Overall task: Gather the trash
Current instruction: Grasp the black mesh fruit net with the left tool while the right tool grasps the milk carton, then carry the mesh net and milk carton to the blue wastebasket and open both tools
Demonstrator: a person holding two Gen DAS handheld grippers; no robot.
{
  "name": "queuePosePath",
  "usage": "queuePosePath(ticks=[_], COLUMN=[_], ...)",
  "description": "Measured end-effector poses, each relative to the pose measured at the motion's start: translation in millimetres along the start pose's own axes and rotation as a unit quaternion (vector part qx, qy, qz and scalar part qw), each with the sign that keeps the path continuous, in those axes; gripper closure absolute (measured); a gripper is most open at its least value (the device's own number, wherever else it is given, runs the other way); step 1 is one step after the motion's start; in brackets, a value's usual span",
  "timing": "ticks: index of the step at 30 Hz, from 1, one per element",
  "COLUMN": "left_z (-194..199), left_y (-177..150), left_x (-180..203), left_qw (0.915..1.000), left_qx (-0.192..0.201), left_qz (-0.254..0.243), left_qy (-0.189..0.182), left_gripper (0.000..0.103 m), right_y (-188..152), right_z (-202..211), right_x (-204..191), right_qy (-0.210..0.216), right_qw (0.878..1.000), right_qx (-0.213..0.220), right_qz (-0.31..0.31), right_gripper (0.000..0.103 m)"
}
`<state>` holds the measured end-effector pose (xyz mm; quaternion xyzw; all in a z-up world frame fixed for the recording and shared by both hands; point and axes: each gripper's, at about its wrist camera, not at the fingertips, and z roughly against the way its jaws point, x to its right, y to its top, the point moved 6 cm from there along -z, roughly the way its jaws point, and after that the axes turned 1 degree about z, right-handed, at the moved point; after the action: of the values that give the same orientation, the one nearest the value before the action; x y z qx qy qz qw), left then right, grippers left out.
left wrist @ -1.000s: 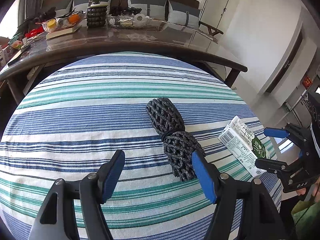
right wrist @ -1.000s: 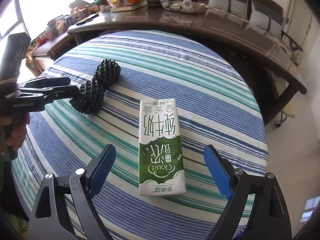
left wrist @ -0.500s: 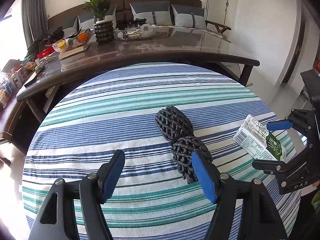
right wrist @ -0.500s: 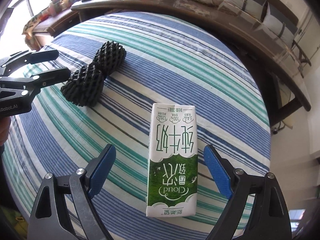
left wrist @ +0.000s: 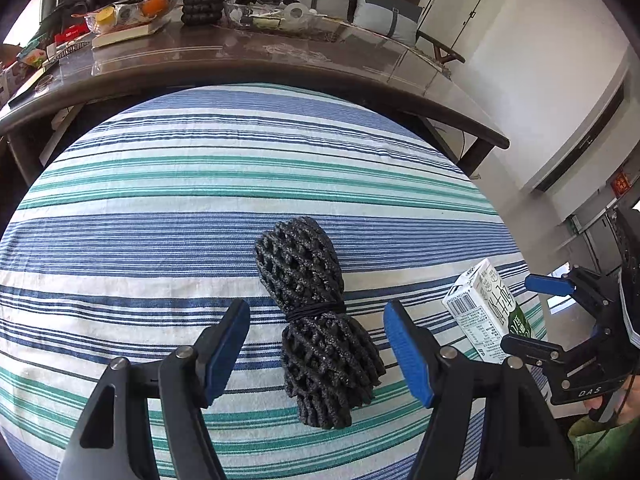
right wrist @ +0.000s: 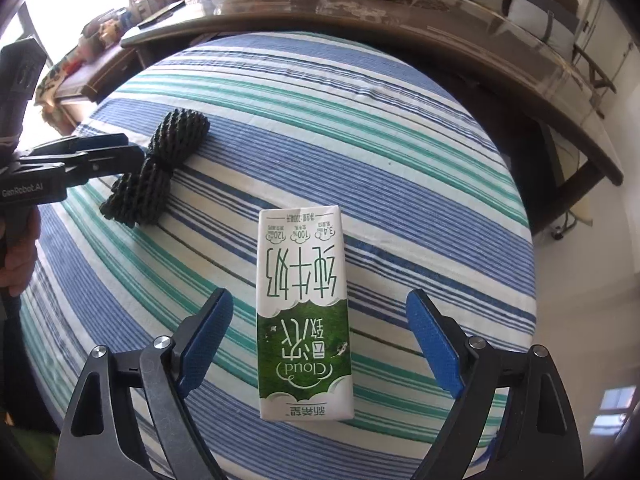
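Observation:
A black foam net bundle (left wrist: 316,320), tied at its waist, lies on the striped tablecloth (left wrist: 160,248). My left gripper (left wrist: 317,312) hangs open over it, with a blue pad on either side of the bundle's near half and neither touching it. A green and white milk carton (right wrist: 304,304) lies flat on the cloth, print upside down to the camera. My right gripper (right wrist: 319,300) straddles its lower part, open, with a gap at each pad. The left wrist view shows the carton (left wrist: 480,312) at the right. In the right wrist view the net bundle (right wrist: 160,172) lies at the left beside the left gripper (right wrist: 130,150).
A curved dark wooden table (left wrist: 280,64) runs behind the round table, crowded with a plant pot (left wrist: 204,0), fruit, a tape roll and boxes. A sofa with grey cushions (left wrist: 384,20) stands further back. The cloth drops off at the right edge (right wrist: 524,280). A hand (right wrist: 16,264) grips the left handle.
My left gripper has shifted right, so the net bundle now lies centred between its fingers instead of by the right pad. The carton stays between the right gripper's fingers.

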<state>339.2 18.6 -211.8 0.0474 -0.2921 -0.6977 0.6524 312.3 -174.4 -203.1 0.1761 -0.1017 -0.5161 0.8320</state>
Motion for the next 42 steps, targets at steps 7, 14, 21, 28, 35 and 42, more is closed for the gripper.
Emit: queuePosePath(ticks=[7, 14, 21, 28, 35, 42], left_z=[-23.8, -7.9, 31.1, 42.9, 13.8, -48.8], left_y=[5.9, -3.7, -21.8, -49.9, -90.5, -118.7], left_x=[3.9, 25.3, 107.7, 214.4, 325.4, 399.3], left_qw=[0.999, 0.999, 0.9953, 0.9841, 0.9692, 0.9625], left_qx=[-0.008, 0.004, 0.021, 0.015, -0.022, -0.056], left_qz=[0.013, -0.031, -0.089, -0.147, -0.2, -0.222], left_qy=[0.041, 0.033, -0.031, -0.098, -0.142, -0.145], left_gripper=[0.042, 0.07, 0.07, 0.07, 0.07, 0.07], right_y=[10.7, 11.7, -14.1, -83.7, -164.3, -216.5], right_z=[-13.3, 11.7, 56.2, 106.7, 133.5, 118.5], right_x=[-5.7, -7.0, 25.3, 96.7, 178.8, 244.9], right_qy=[0.0, -0.018, -0.008, -0.037, -0.067, -0.068], right_qw=[1.0, 1.0, 0.999, 0.991, 0.971, 0.947], right_qx=[-0.026, 0.008, 0.037, 0.059, 0.062, 0.07], right_qz=[0.012, 0.004, -0.039, -0.119, -0.22, -0.305], right_gripper=[0.021, 0.055, 0.055, 0.055, 0.054, 0.054])
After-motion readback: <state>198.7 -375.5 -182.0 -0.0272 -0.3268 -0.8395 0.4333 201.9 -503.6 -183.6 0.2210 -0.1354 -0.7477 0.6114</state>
